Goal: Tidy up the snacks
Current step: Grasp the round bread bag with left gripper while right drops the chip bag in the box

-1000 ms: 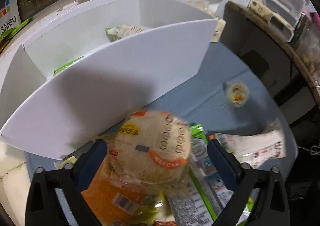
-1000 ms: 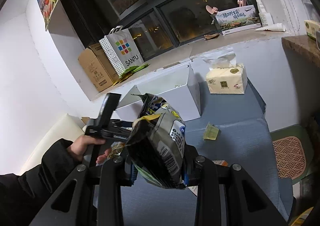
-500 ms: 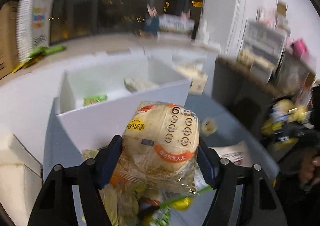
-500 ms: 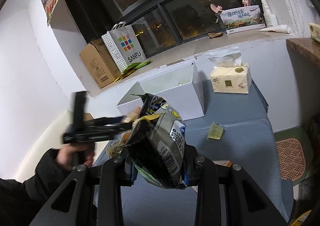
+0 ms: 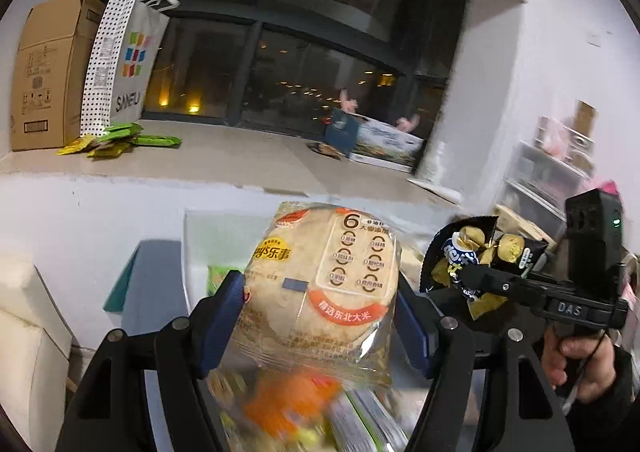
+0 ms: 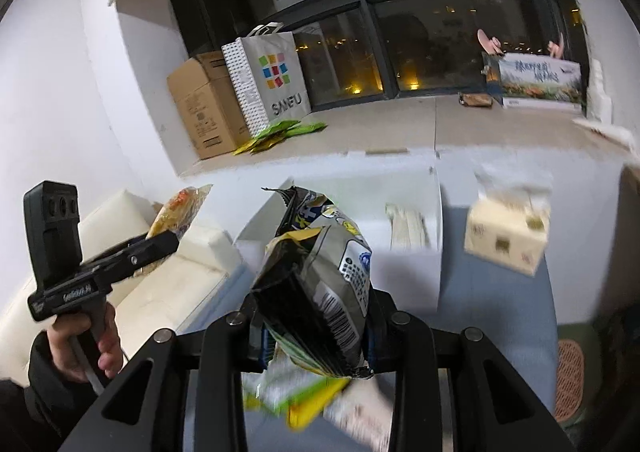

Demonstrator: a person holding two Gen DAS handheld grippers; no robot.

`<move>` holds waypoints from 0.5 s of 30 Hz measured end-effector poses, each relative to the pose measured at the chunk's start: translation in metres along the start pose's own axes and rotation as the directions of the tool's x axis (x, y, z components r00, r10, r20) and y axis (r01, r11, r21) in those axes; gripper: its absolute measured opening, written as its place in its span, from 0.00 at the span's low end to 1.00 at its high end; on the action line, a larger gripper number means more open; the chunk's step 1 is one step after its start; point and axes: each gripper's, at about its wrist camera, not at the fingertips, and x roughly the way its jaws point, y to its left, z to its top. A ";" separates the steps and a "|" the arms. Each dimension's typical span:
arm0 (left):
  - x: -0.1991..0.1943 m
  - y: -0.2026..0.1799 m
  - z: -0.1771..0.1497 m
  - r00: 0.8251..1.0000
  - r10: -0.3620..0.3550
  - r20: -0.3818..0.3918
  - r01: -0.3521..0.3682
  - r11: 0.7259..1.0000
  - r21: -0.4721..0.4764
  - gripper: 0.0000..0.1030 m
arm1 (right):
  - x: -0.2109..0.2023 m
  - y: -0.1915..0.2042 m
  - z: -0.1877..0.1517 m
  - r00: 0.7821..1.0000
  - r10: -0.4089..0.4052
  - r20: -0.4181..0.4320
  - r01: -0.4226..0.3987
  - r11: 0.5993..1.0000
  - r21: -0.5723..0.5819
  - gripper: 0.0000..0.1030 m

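Observation:
My left gripper [image 5: 320, 316] is shut on a round rice cracker pack [image 5: 324, 284] in clear wrap and holds it up in the air; it also shows at the left of the right wrist view [image 6: 176, 216]. My right gripper [image 6: 316, 336] is shut on a black and silver snack bag [image 6: 320, 284], also raised; that bag shows at the right of the left wrist view [image 5: 476, 256]. The white open box [image 6: 400, 264] stands on the blue table [image 6: 500, 300] below and ahead of both. More snack packs [image 6: 312, 400] lie blurred under the grippers.
A tissue box [image 6: 508, 236] sits on the table right of the white box. A cream sofa [image 6: 180, 276] is at the left. On the window ledge stand a cardboard box [image 6: 204, 108], a SANFU bag [image 6: 272, 80] and green sachets [image 6: 280, 132].
My left gripper has closed on the rice cracker pack, lifted it off the pile and tilted up toward the window. My right gripper has risen and tilted up with its bag.

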 end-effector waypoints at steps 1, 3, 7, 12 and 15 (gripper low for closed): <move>0.014 0.005 0.009 1.000 0.015 -0.006 -0.015 1.000 -0.003 0.73 | 0.010 0.001 0.013 1.000 0.001 -0.003 -0.001 1.000 -0.003 0.35; 0.051 0.015 0.024 0.997 0.059 -0.046 -0.059 0.998 0.013 0.73 | 0.040 -0.002 0.041 0.999 -0.032 -0.022 0.032 0.999 0.003 0.35; 0.109 0.041 0.034 0.988 0.070 -0.135 -0.076 0.996 -0.044 0.73 | 0.107 -0.019 0.077 0.991 -0.064 -0.114 0.073 0.994 0.078 0.35; 0.144 0.061 0.038 0.965 0.139 -0.224 -0.157 0.985 -0.065 0.98 | 0.168 -0.042 0.089 0.980 -0.059 -0.190 0.090 0.983 0.158 0.38; 0.137 0.066 0.036 0.965 0.147 -0.215 -0.165 0.984 -0.070 1.00 | 0.177 -0.052 0.091 0.983 -0.049 -0.176 0.089 0.970 0.227 1.00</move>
